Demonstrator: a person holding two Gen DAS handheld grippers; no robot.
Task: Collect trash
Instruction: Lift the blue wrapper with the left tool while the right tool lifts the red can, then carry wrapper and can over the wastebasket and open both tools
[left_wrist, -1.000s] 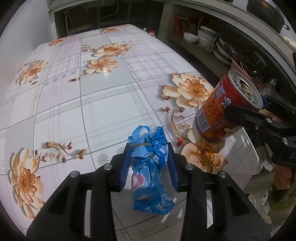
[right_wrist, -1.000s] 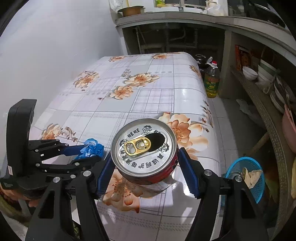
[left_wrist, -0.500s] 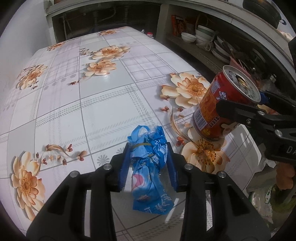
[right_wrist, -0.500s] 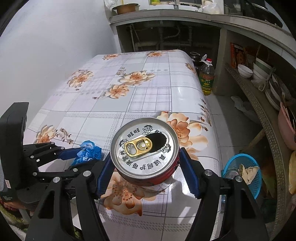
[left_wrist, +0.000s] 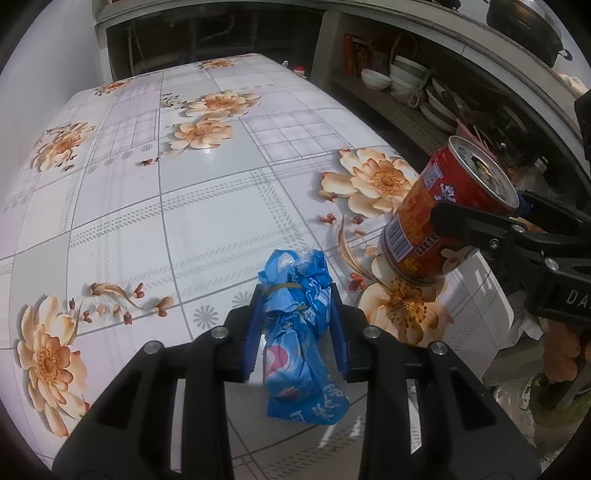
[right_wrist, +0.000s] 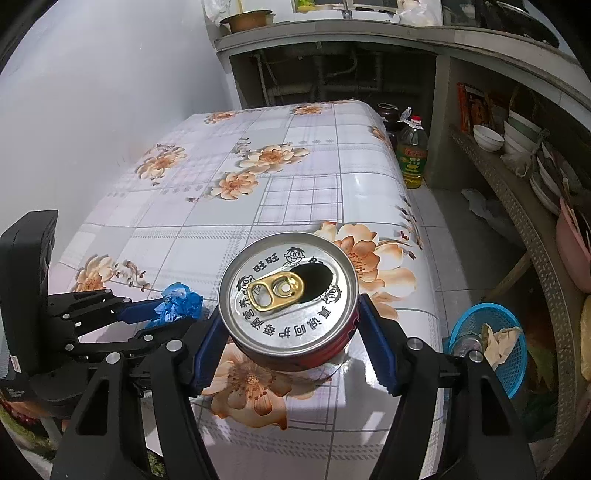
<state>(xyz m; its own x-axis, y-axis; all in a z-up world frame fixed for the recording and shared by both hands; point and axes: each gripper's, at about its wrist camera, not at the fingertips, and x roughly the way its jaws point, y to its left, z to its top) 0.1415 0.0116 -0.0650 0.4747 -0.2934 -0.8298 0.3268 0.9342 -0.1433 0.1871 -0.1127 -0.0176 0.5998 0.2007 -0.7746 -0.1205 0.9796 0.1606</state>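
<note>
My left gripper (left_wrist: 295, 299) is shut on a crumpled blue plastic wrapper (left_wrist: 299, 332) held just above the floral tablecloth (left_wrist: 184, 206). My right gripper (right_wrist: 291, 314) is shut on an opened red drink can (right_wrist: 290, 295), held upright above the table's near right corner. The can (left_wrist: 439, 218) shows in the left wrist view with the right gripper's fingers (left_wrist: 480, 225) around it. The wrapper (right_wrist: 179, 304) and the left gripper (right_wrist: 147, 314) show at the left of the right wrist view.
A blue plastic basket (right_wrist: 491, 343) holding trash stands on the floor right of the table. An oil bottle (right_wrist: 412, 155) stands on the floor by the table's far right side. Shelves with bowls (right_wrist: 487, 138) run along the right. A white wall is left.
Both grippers have risen slightly and drawn back a little with their loads. The can and wrapper stay gripped.
</note>
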